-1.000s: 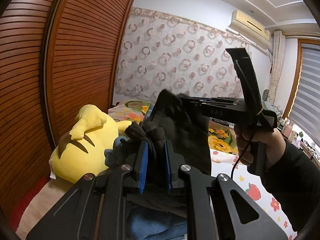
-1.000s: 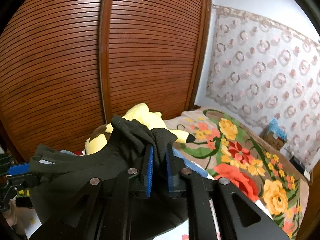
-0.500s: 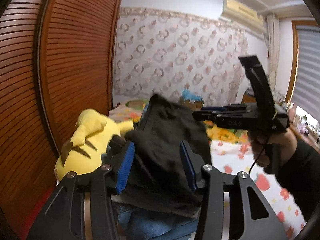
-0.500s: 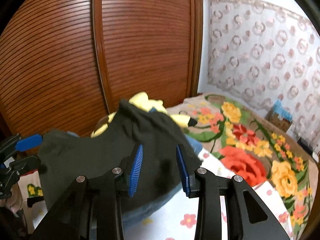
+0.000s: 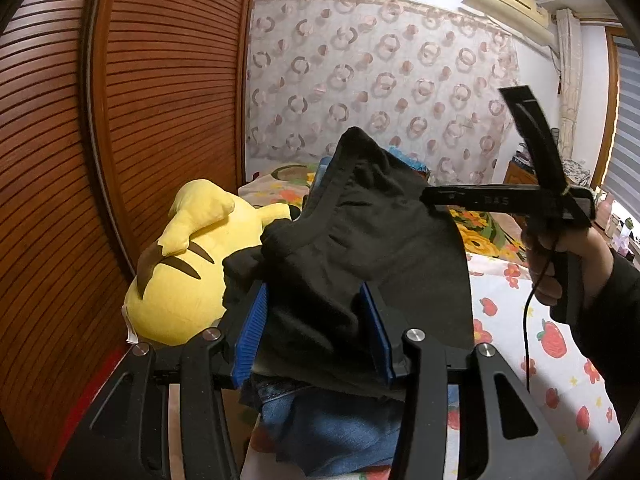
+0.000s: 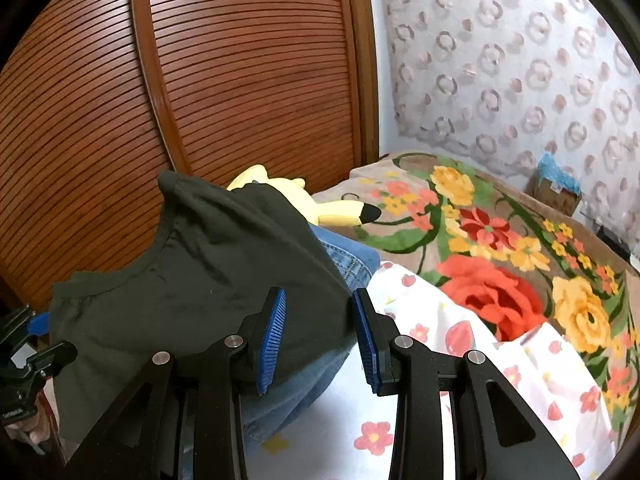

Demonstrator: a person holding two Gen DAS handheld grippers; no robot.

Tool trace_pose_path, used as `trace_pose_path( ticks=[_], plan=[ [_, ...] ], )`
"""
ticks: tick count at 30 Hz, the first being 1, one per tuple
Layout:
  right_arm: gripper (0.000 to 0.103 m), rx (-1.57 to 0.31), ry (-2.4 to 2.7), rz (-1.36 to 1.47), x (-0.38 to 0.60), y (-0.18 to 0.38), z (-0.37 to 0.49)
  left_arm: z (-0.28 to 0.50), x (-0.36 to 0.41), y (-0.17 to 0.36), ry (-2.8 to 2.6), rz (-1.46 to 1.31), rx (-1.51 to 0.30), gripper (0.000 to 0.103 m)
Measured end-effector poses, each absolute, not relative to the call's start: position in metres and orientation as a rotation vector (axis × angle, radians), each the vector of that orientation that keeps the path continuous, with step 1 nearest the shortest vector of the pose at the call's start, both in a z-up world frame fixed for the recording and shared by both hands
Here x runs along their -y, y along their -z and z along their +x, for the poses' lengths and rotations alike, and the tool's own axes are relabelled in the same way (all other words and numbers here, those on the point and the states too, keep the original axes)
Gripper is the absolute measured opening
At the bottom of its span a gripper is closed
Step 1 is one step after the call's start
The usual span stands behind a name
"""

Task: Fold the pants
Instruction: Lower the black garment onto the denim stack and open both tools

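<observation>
**Both grippers letting go of the dark pants**

The left gripper (image 5: 316, 320) and right gripper (image 6: 316, 336) are tilting downward, jaws having just been opening, gripping nothing. One pair of dark pants (image 5: 360, 240) is resting on blue jeans (image 6: 344, 260), largely hidden, near the bed (image 6: 500, 240) edge by one yellow plush toy (image 5: 180, 280).

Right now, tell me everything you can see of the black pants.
The black pants are soft, matte dark fabric with a stitched band along the top edge. They lie folded and rumpled on a stack of blue jeans, one corner peaked up, beside the yellow plush toy. Cloth sits between the left tool's spread blue pads.
</observation>
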State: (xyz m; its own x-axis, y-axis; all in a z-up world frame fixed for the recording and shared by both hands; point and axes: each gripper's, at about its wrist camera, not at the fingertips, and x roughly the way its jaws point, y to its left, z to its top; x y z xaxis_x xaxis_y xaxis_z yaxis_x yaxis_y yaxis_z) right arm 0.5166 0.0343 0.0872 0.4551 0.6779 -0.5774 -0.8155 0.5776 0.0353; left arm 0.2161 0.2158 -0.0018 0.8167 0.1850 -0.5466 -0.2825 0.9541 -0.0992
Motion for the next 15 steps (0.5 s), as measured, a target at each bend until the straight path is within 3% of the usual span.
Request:
trace_pose_path(
  ticks=[15],
  plan=[
    [0.036, -0.534, -0.919, -0.177, 0.024, -0.086, 0.434, 0.194, -0.196, -0.019, -0.229, -0.151, -0.557, 0.048]
  ],
)
